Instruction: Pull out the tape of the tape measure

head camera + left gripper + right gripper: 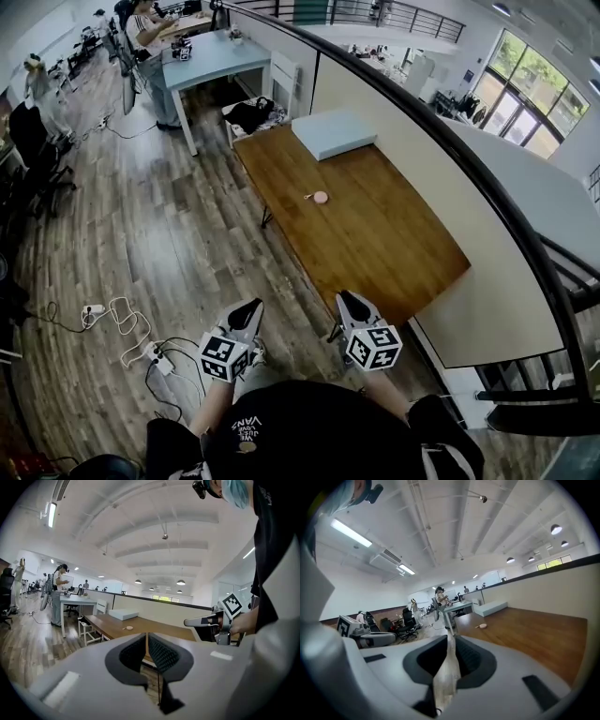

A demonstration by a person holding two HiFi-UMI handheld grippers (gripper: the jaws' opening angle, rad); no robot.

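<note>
A small round pink tape measure [320, 197] lies on the wooden table [394, 244], a little above the centre of the head view. A short tab on it points toward the picture's left. It sits on the bare tabletop, well apart from both grippers. At the table's far end, toward the top of the frame, rests a flat pale grey box [335, 132].

The left gripper [251, 309] and the right gripper [350, 300] sit side by side at the bottom centre of the head view. They are just above the person's black shirt [309, 431], and each marker cube is turned upward. The left one hangs over the plank floor [169, 234], and the right one has its tips at the table's near edge.

In the left gripper view the two ribbed pads meet at the picture's centre. The jaws are closed with only a hairline between them and grip nothing. The tape measure shows small on the table beyond, just above and left of the jaws, and the right gripper reaches in from the right side of that view.

In the right gripper view the jaws are likewise pressed together and empty. There the tape measure is a small pale spot on the table, to the upper right of the jaws.

White cables and a power strip [94, 309] lie on the floor at the lower left of the head view. A light blue desk [216, 58] stands at the upper left with a person at it.
</note>
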